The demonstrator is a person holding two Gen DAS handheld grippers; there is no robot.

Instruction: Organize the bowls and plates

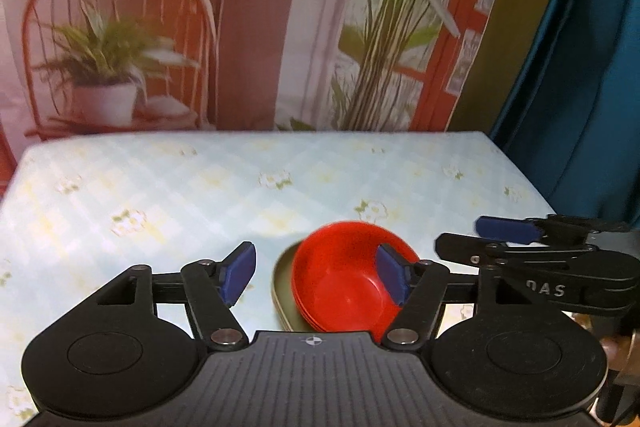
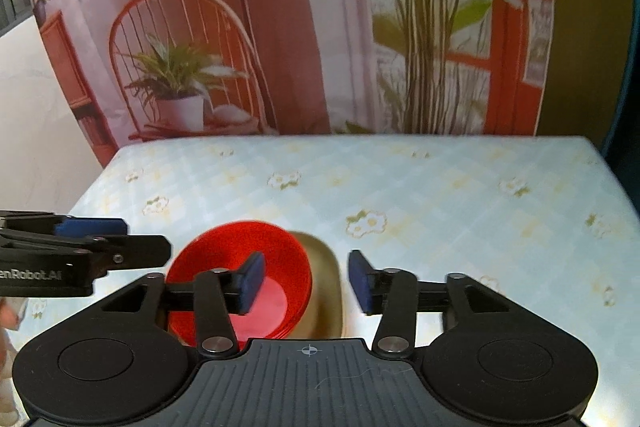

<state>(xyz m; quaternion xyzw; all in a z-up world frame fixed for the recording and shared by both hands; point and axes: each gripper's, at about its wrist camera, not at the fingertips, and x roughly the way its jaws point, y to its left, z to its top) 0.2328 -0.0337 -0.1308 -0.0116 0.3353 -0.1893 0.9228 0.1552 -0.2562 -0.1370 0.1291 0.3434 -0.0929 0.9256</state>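
Nested red plastic bowls [image 1: 344,283] sit on olive-tan plate [image 1: 282,291], near table [image 1: 160,195] edge. Left claw [image 1: 318,277], right claw [image 2: 306,281] both released, empty. Advice: lift by rim, level.

A glossy red plastic bowl [image 1: 344,279] sits on an olive-green plate [image 1: 282,291]. The worktop's pale blue checked cloth [image 1: 180,195] carries small white flowers. Both black grippers have blue pads [image 2: 252,281].
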